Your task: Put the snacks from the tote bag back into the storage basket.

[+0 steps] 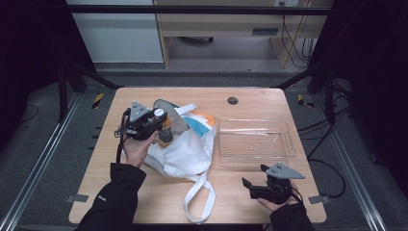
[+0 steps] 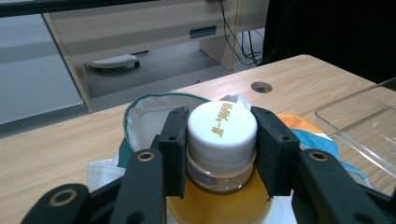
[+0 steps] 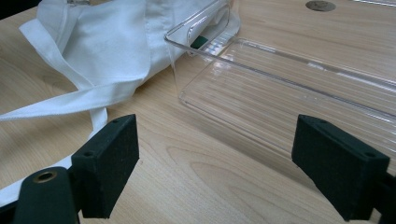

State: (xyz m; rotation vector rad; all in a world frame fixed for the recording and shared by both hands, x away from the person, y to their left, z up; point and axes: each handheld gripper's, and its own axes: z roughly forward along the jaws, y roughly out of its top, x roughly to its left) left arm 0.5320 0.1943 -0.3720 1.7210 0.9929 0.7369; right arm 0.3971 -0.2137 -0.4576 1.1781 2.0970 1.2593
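Note:
My left gripper (image 1: 160, 120) is shut on a bottle of orange liquid (image 1: 166, 136) with a white cap (image 2: 222, 127), its pads clamped on either side of the cap, just above the open mouth of a white cloth tote bag (image 1: 185, 149). The bag lies on the table with a green-edged opening (image 2: 140, 100) and an orange and blue print. My right gripper (image 1: 255, 182) rests near the table's front right edge, jaws wide open with nothing between them, facing a clear plastic tray (image 3: 280, 98).
The clear tray (image 1: 255, 139) sits empty at the right of the wooden table, next to the bag. The bag's long white strap (image 1: 199, 197) trails toward the front edge. A round cable hole (image 1: 233, 100) lies at the table's back.

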